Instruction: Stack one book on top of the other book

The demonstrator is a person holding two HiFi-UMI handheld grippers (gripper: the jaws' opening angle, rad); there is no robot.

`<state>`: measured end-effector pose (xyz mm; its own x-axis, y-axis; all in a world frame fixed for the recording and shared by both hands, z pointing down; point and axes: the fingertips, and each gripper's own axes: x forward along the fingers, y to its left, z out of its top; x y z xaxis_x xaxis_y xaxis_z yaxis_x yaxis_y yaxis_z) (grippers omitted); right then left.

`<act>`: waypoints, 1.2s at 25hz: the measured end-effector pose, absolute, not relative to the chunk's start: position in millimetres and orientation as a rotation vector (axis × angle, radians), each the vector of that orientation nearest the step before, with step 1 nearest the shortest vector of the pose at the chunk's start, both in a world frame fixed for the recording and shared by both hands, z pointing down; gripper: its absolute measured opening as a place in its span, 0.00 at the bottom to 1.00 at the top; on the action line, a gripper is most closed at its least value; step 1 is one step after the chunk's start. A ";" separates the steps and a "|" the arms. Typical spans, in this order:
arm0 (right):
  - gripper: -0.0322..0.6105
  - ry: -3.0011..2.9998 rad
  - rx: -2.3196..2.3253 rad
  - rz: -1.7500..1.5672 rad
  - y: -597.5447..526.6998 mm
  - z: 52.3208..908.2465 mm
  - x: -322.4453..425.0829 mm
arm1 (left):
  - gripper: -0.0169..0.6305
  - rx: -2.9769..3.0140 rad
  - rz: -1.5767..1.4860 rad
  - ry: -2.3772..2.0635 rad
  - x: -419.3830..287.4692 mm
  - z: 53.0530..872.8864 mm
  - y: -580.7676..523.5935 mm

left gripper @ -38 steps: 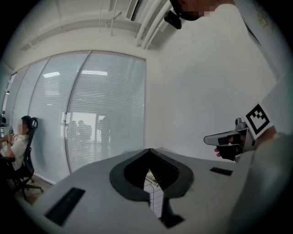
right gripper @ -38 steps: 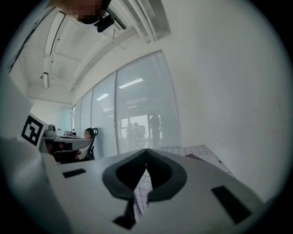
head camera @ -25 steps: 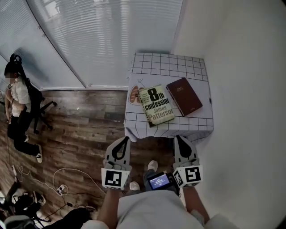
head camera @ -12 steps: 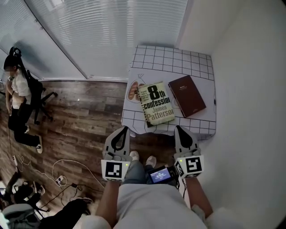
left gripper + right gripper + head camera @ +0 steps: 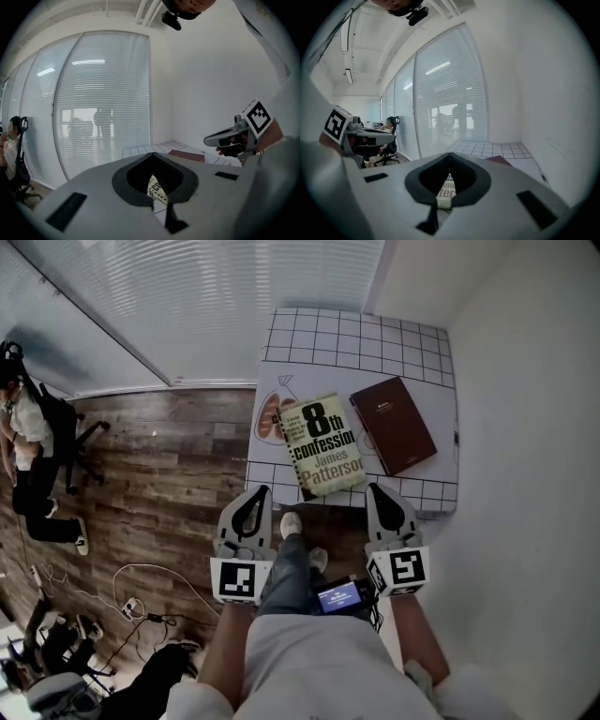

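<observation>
Corner room, wood-plank floor (image 5: 159,474), white window blinds (image 5: 187,306); small table under a white, black-gridded cloth (image 5: 375,334).
- Pale-green paperback book (image 5: 323,444): flat on the table, at its near edge.
- Dark-red hardcover book (image 5: 394,425): flat on the table, just beside the paperback, toward the wall.
- Your left gripper (image 5: 258,493) and right gripper (image 5: 377,490): short of the table's near edge, both clenched on nothing.

Someone (image 5: 28,432) is sitting in an office chair (image 5: 64,427) by the blinds (image 5: 206,296), cables (image 5: 131,608) are sprawling over the wood floor (image 5: 159,484).
</observation>
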<state>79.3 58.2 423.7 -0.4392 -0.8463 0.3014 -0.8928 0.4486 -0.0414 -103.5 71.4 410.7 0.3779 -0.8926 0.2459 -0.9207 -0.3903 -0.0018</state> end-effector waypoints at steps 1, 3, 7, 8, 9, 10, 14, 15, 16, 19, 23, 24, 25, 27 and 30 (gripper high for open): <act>0.06 -2.458 1.509 0.295 54.4 427.3 79.8 | 0.04 2.490 0.318 -1.647 -103.2 414.3 67.9; 0.06 -2.449 1.511 0.311 48.8 434.8 80.3 | 0.04 2.489 0.330 -1.634 -102.7 421.2 62.2; 0.06 -2.427 1.507 0.336 41.7 452.4 79.1 | 0.04 2.472 0.350 -1.614 -106.7 438.7 54.1; 0.06 -2.417 1.507 0.341 39.3 456.3 78.6 | 0.04 2.466 0.348 -1.609 -108.0 443.1 51.9; 0.06 -2.408 1.509 0.345 37.0 459.3 78.1 | 0.04 2.463 0.341 -1.605 -108.9 446.9 49.8; 0.06 -2.400 1.511 0.348 35.1 461.6 77.9 | 0.04 2.463 0.335 -1.600 -109.3 450.3 48.1; 0.06 -2.372 1.521 0.363 29.6 470.3 82.0 | 0.04 2.459 0.356 -1.572 -107.5 461.2 40.5; 0.06 -2.364 1.519 0.365 28.2 472.7 82.9 | 0.04 2.462 0.363 -1.561 -106.1 463.5 38.2; 0.06 -2.357 1.516 0.367 26.8 475.3 83.4 | 0.04 2.465 0.369 -1.550 -104.7 465.7 35.8; 0.06 -2.339 1.510 0.380 21.7 483.3 84.2 | 0.04 2.481 0.385 -1.521 -101.4 472.5 28.5; 0.06 -2.311 1.511 0.409 15.7 496.1 88.0 | 0.04 2.477 0.400 -1.489 -97.3 483.5 21.1; 0.06 -2.304 1.508 0.416 14.4 499.8 88.5 | 0.04 2.474 0.407 -1.479 -96.2 487.2 19.7; 0.06 -2.296 1.503 0.422 13.1 503.8 88.8 | 0.04 2.472 0.414 -1.467 -94.9 491.2 18.4; 0.06 -2.283 1.492 0.431 10.0 511.8 89.2 | 0.04 2.469 0.424 -1.446 -92.2 499.3 16.1; 0.06 -2.268 1.483 0.443 3.5 522.1 89.9 | 0.04 2.457 0.422 -1.425 -89.1 509.5 12.4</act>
<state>89.9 3.5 522.1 -0.3618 -0.7957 0.4857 -0.9200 0.3891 -0.0479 -89.1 12.4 509.5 0.4736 -0.7948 0.3795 -0.8732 -0.4798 0.0849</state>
